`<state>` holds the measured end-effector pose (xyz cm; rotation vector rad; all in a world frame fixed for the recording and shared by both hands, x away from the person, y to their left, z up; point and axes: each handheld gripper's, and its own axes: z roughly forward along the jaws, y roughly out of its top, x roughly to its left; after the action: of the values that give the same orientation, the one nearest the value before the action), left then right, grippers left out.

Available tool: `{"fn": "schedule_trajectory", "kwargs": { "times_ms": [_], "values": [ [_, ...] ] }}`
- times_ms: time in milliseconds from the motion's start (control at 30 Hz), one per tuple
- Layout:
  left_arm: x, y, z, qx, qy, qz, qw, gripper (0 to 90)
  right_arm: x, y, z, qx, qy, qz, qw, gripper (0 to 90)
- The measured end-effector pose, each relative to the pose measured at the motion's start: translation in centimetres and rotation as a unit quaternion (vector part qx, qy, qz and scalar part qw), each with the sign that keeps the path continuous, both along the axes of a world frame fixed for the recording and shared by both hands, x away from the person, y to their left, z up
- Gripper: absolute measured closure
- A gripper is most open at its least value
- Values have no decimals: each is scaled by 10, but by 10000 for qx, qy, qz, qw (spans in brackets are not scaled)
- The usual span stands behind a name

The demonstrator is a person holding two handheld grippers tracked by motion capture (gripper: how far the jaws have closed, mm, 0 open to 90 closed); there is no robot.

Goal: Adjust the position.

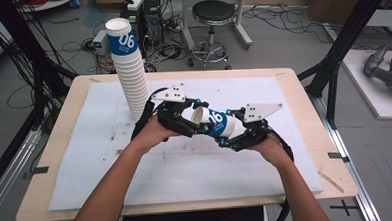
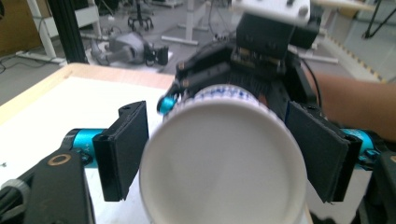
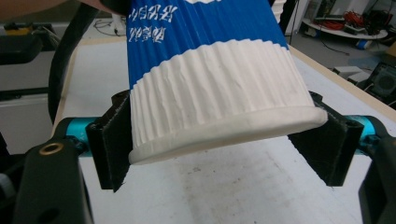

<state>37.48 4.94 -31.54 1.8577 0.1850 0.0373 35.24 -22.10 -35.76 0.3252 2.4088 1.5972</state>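
Note:
A white ribbed paper cup (image 1: 217, 122) with a blue band marked 06 lies sideways in the air above the mat, held between both grippers. My left gripper (image 1: 200, 115) sits at its base. In the left gripper view the round white bottom of the cup (image 2: 224, 163) fills the gap, both pads against its sides, and the right gripper (image 2: 261, 46) shows behind it. My right gripper (image 1: 226, 127) is shut on the wide rim end. In the right gripper view the cup (image 3: 215, 79) is tilted, its rolled lip between the two pads (image 3: 114, 144).
A tall leaning stack of the same cups (image 1: 132, 68) stands mouth down at the back left of the white mat (image 1: 187, 176). The mat covers most of the wooden table (image 1: 61, 161). A black stool (image 1: 212, 12) and cables are on the floor beyond.

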Motion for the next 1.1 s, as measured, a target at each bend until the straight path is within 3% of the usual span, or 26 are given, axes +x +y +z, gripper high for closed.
{"fn": "schedule_trajectory", "kwargs": {
  "times_ms": [100,133,200,300,333,400,533,600,633,700,733,767,800,933,1033,1100],
  "values": [
    [0,1,-1,49,13,-64,10000,259,0,-2,1,-10,-15,59,10000,221],
    [-1,2,-2,123,-71,-202,9997,283,0,-1,2,-111,-29,70,9999,220],
    [0,3,-4,58,13,-260,9996,292,-1,-1,2,-207,-37,110,9997,214],
    [1,6,-7,-104,110,-251,9996,292,0,0,1,-101,136,124,9998,178],
    [1,11,-11,-397,214,-219,9987,293,0,0,-1,126,341,106,9993,165],
    [1,14,-15,-605,242,-241,9976,293,0,0,-3,309,432,116,9985,159],
    [-1,17,-20,-842,271,-333,9955,296,2,2,-6,537,604,281,9963,149],
    [-1,17,-20,-784,270,-347,9960,296,1,2,-6,537,561,290,9966,157],
    [-2,17,-21,-707,283,-346,9965,297,-1,3,-5,409,363,361,9978,188],
    [-3,17,-22,-654,264,-354,9969,297,-1,2,-5,363,334,371,9981,196],
    [-4,16,-23,-504,205,-337,9980,297,-1,2,-5,206,214,423,9987,212],
    [-4,16,-23,-504,205,-337,9980,294,-1,2,-5,206,214,423,9987,212],
    [-6,15,-23,-393,189,-321,9985,288,-1,2,-7,37,158,457,9988,215],
    [-8,12,-26,46,175,-169,9997,238,-2,3,-6,-225,0,433,9988,223],
    [-8,12,-29,56,139,-258,9996,279,-2,4,-5,-402,-84,429,9982,223],
    [-7,13,-32,-55,207,-304,9993,284,-2,4,-6,-433,27,444,9981,204]
  ]
}}
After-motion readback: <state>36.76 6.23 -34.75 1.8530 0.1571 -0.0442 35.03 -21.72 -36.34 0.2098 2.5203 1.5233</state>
